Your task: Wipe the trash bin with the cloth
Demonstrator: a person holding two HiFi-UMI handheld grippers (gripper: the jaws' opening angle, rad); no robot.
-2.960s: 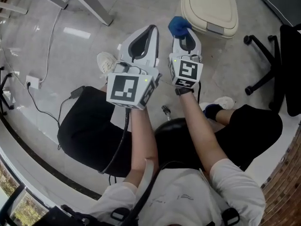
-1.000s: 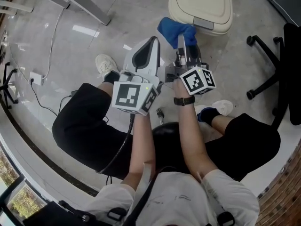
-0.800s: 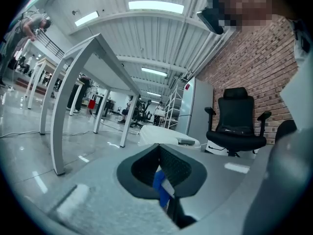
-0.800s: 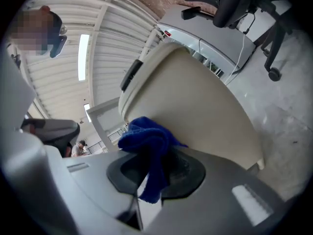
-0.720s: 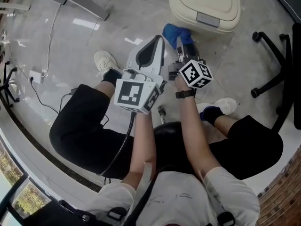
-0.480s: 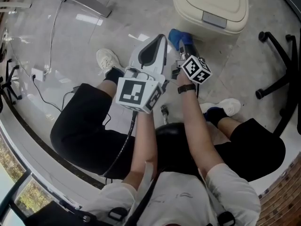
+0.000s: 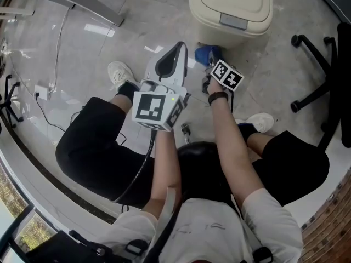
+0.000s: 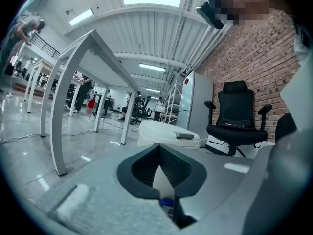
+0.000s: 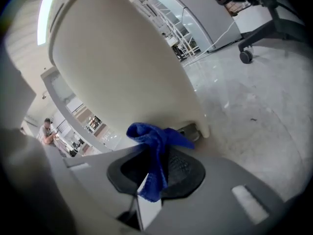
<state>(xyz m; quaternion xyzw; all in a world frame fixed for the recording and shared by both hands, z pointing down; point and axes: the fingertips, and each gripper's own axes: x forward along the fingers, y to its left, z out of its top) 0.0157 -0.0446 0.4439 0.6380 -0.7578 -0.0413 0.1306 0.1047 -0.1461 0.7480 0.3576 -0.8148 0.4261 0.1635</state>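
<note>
The cream trash bin stands on the floor at the top of the head view, lid closed. My right gripper is just below its front, shut on the blue cloth. In the right gripper view the cloth hangs bunched from the jaws, right against the bin's lower front wall, close to the foot pedal. My left gripper hovers to the left of the bin, shut with nothing in it. In the left gripper view the gripper points at the bin from a short way off.
Black office chair bases stand to the right of the bin. A grey table leg crosses the upper left. A cable and power socket lie on the floor at left. The person's knees and white shoes are below the grippers.
The right gripper has carried the cloth from near the bin's lid edge down its front wall toward the floor. The left gripper has stayed about where it was.
</note>
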